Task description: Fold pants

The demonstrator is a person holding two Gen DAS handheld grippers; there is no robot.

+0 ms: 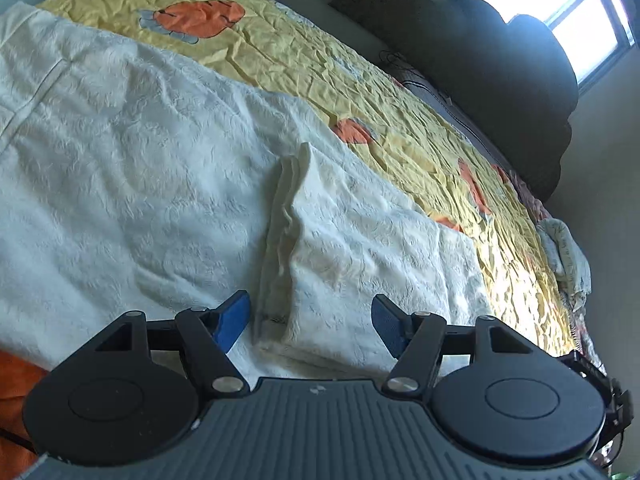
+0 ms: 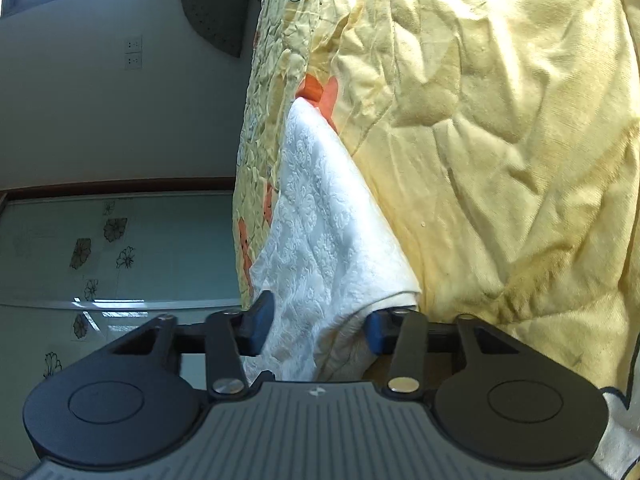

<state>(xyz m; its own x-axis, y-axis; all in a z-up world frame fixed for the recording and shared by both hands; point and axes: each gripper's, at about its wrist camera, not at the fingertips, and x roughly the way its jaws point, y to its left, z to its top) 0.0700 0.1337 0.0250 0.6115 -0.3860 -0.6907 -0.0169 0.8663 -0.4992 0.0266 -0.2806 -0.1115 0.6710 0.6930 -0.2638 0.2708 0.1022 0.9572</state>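
Note:
White textured pants (image 1: pixel 160 168) lie spread on a yellow bedspread (image 1: pixel 304 60), with a folded edge (image 1: pixel 288 240) running toward my left gripper (image 1: pixel 310 322). The left gripper is open, its blue fingertips on either side of that edge, just above the cloth. In the right wrist view the pants (image 2: pixel 320 240) run between the jaws of my right gripper (image 2: pixel 318 326). Its blue pads (image 2: pixel 260 320) stand apart with the cloth lying between them, and the right pad is partly hidden under the cloth.
The bedspread (image 2: pixel 500 160) has orange prints. A dark pillow pile (image 1: pixel 500 68) sits at the bed's far side under a window (image 1: pixel 560 8). A crumpled cloth (image 1: pixel 564 256) lies at the right edge. A wall with sockets (image 2: pixel 132 54) and a flowered glass panel (image 2: pixel 120 248) are to the left.

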